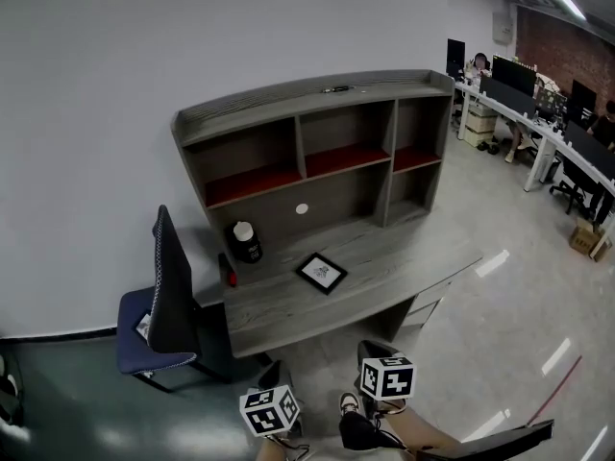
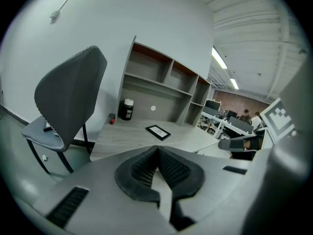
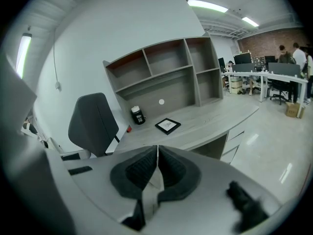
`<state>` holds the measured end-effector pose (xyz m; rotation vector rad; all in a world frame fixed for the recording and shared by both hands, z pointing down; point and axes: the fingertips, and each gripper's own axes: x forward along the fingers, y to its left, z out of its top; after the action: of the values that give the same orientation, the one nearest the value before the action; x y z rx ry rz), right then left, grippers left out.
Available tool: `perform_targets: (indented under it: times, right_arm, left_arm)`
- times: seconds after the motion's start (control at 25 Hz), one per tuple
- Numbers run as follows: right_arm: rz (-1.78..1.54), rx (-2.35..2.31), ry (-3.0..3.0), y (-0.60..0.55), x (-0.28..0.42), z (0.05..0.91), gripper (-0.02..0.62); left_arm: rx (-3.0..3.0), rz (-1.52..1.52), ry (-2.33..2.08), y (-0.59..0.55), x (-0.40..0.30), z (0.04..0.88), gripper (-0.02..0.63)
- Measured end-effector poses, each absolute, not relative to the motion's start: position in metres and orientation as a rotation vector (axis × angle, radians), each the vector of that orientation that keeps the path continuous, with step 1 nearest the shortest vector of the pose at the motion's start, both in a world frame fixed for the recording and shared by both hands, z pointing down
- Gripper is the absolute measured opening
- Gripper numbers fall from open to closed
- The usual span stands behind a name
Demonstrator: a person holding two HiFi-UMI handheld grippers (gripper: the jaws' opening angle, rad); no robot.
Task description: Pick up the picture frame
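Two tools: the left tool (image 2: 157, 153) and the right tool (image 3: 156, 153) are hovering side by side, short of the front edge of the counter (image 1: 389, 257) and well apart from everything on it.
Left tool state: it is staying clenched, ribbed black pads pressing together with nothing between them.
Right tool state: it is likewise clenched, pads meeting and gripping nothing.
Office chair (image 1: 168, 301): it is standing at the counter's left end, dark backrest over a blue seat.
Picture frame (image 1: 321, 273): it is lying flat near the middle of the counter, turned cornerwise. Its black border is surrounding a white sheet with a small dark figure, and neither tool is touching it.
Red object (image 1: 230, 275): it is sitting near the counter's left edge, too small to identify.
Black canister (image 1: 245, 242): it is standing upright with a white lid, behind and left of the picture frame, just beside the red object.
Hutch (image 1: 317, 104): it is rising from the back of the counter against the white wall, its open compartments lined red.
Background: people are sitting at long white desks (image 1: 538, 128) with monitors, far off to the right.
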<state>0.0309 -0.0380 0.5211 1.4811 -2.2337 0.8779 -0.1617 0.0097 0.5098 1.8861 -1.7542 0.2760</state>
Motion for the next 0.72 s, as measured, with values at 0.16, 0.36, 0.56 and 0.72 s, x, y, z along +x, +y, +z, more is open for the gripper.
perform_targets:
  times: [0.16,0.36,0.56,0.72]
  right_arm:
    - [0.877,1.481,-2.241,-0.066,0.030,0.519,0.034]
    - [0.870,1.461,-2.265,-0.104,0.021,0.513,0.034]
    - [0.869,1.434,-2.283,-0.141,0.013,0.509,0.033]
    - [0.869,1.424,-2.290,-0.169,0.008,0.508,0.034]
  left_arm:
    - [1.882,0.271,-1.769,-0.015,-0.165,0.507,0.012]
    - [1.878,0.268,-1.793,-0.048,-0.170,0.500,0.012]
    - [1.860,0.273,-1.804,-0.078,-0.174,0.498,0.012]
    - [1.857,0.277,-1.810,-0.105,-0.177,0.496,0.012]
